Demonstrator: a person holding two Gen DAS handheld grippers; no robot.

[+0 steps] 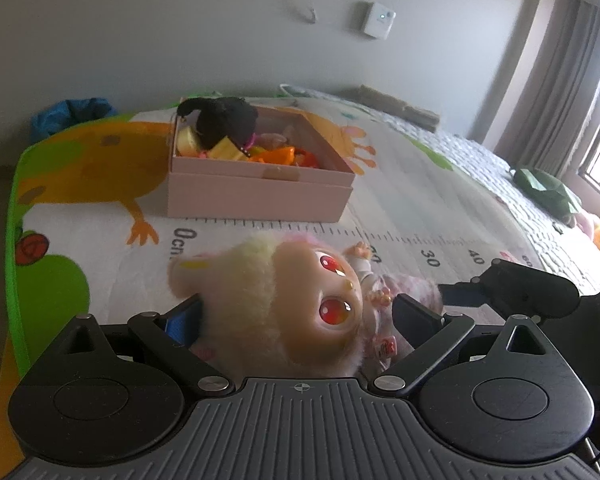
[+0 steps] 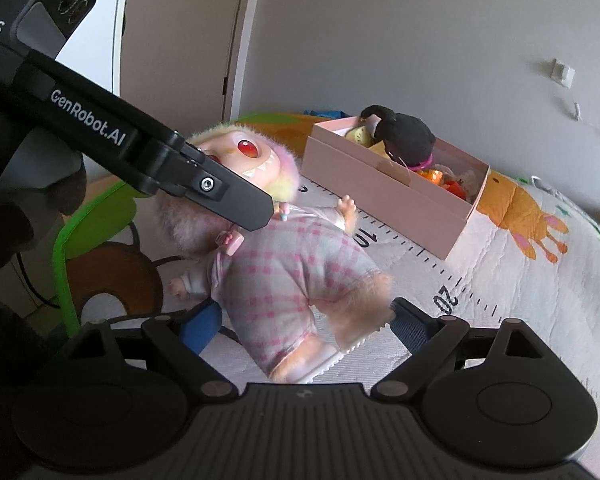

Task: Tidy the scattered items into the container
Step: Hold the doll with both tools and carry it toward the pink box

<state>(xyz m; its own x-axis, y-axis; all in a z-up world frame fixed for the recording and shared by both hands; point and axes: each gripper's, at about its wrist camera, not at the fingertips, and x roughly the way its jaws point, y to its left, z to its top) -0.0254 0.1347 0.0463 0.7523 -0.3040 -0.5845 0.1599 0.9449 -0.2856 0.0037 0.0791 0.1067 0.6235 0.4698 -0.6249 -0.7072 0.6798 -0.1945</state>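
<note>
Box: pink box (image 1: 260, 192) on the bed quilt (image 1: 420, 208); holds a black plush (image 1: 224, 120) and yellow and orange toys (image 1: 260, 152)
Doll: furry doll (image 2: 292, 264) lifted beside the box
Left gripper (image 1: 296, 312): clamped on the doll's head
Right gripper (image 2: 306, 322): wide, pads against the doll's legs

A furry red-eyed doll (image 2: 284, 264) in pink checks hangs tilted near the toy-filled pink box (image 2: 400, 200).

A child's bedroom in a home

A bed (image 1: 440, 184) under a quilted cartoon-animal cover printed with a height ruler, grey curtains (image 1: 568, 92) beside a bright window, a wall thermostat (image 1: 378, 20) (small lit display), and a pink box (image 1: 260, 192) full of toys.
</note>
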